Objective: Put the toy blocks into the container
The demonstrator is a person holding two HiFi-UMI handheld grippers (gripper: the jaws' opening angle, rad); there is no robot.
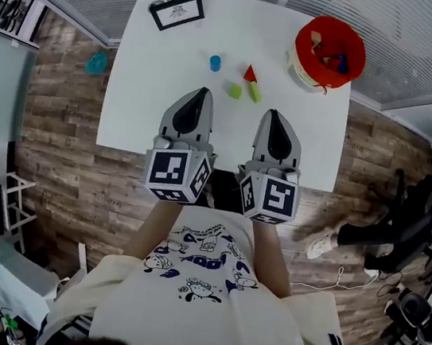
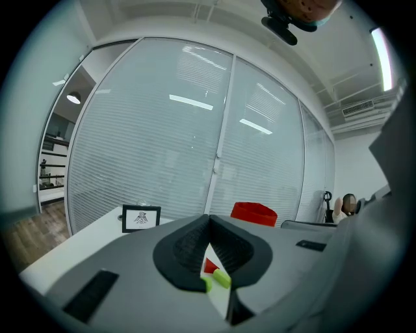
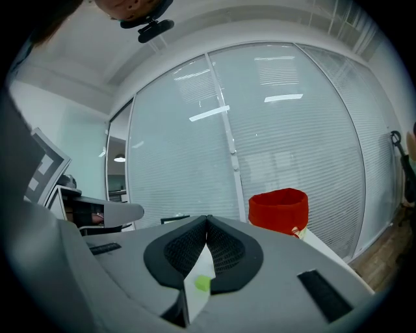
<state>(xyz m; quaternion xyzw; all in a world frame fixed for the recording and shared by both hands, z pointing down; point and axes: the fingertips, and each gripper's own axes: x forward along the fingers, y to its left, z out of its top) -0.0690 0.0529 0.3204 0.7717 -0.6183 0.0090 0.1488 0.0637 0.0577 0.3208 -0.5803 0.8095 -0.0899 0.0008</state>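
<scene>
Head view: blue block [image 1: 215,63], red block [image 1: 250,73] and green blocks [image 1: 234,91] lie on the tabletop [image 1: 145,109], apart from the container [image 1: 332,32] — likely light, rigid, slick — pinch flat sides. Left hand-held gripper [image 1: 204,91] and right hand-held gripper [image 1: 274,114] are pressed together, empty.

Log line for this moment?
left gripper: shut, empty; right gripper: shut, empty; loose on table: blue block, red block, green blocks; red container: partly filled

Nothing reads clearly. The framed sign [image 1: 177,11] on the bench [image 1: 141,108] shows an emblem over print too small to read. The shirt [image 1: 201,263] has blurred blue lettering. The container [image 1: 303,42] label is illegible.
</scene>
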